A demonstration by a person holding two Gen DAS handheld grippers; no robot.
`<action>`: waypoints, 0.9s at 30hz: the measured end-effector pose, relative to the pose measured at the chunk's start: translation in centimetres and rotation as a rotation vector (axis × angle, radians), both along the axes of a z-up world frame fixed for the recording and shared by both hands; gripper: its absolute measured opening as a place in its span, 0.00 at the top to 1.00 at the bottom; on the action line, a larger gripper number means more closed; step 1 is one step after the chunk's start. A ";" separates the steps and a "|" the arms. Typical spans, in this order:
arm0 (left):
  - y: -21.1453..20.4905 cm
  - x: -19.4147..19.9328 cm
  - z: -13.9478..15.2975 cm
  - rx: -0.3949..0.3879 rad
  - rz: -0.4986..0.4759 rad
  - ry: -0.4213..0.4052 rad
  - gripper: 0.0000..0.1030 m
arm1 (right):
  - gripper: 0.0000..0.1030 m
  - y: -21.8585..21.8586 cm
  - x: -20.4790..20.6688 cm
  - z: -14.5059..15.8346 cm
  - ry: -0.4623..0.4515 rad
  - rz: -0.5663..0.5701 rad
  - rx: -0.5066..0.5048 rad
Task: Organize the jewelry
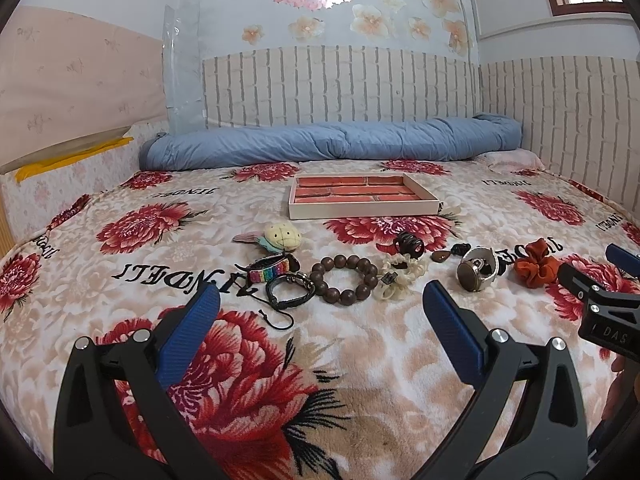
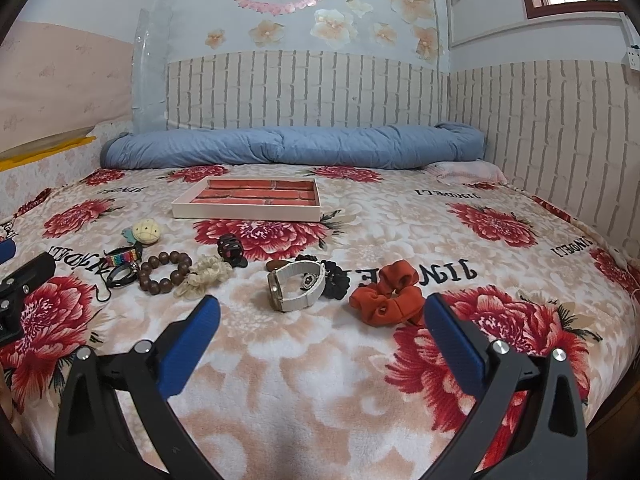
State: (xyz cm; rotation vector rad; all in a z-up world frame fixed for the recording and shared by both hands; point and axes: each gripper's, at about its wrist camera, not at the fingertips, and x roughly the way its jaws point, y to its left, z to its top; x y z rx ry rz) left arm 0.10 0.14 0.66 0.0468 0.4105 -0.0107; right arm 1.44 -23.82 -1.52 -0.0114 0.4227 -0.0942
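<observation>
**Start of sort: both grippers spread and empty, nothing in the tray yet**

Left gripper (image 1: 320, 300): jaws wide apart, holding nothing, hovering above the floral blanket (image 1: 360, 360). Right gripper (image 2: 322, 314): same, wide apart, empty. The 2 sit side by side, the right one showing at the right edge of the left view.

Just ahead of the left gripper: wooden bead bracelet (image 1: 344, 277), almost centred between the fingers. Ahead-left of it, touching: black cord bracelet (image 1: 290, 290), then the rainbow band (image 1: 269, 270) just behind that. Ahead-right of the beads: cream scrunchie (image 1: 400, 274), with a small tag on it I cannot identify. Further ahead: plush charm (image 1: 282, 236) and black claw clip (image 1: 409, 245).

Just ahead of the right gripper: white-strap watch (image 2: 296, 286) lying on its side, slightly left of centre; orange scrunchie (image 2: 388, 298) just beside the right finger. Behind the watch, touching or nearly: black scrunchie (image 2: 334, 278) and a brown oval piece (image 2: 276, 266), type unclear.

Far ahead of both: tray (image 1: 362, 210) with red brick-pattern dividers, well apart from the row of items. Compartments look empty, though the near ones are partly hidden by the front wall. Rolled blue duvet (image 1: 332, 142) against the wall beyond.

Step, judged: first pick, nothing sorted yet. Next move calls for lowering 1 gripper over 1 item. Beads for the left or watch for the right look easiest, since they are rigid and stand proud of the pile. Close across the ring or strap, lift clear of the touching neighbours, carry forward to a compartment. Soft blanket may give under the fingers, and the cord bracelet may snag the beads.
</observation>
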 end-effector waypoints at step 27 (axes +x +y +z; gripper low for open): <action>1.4 4.9 -1.5 -0.019 -0.023 0.095 0.05 | 0.04 -0.4 5.2 -1.6 0.094 0.000 0.045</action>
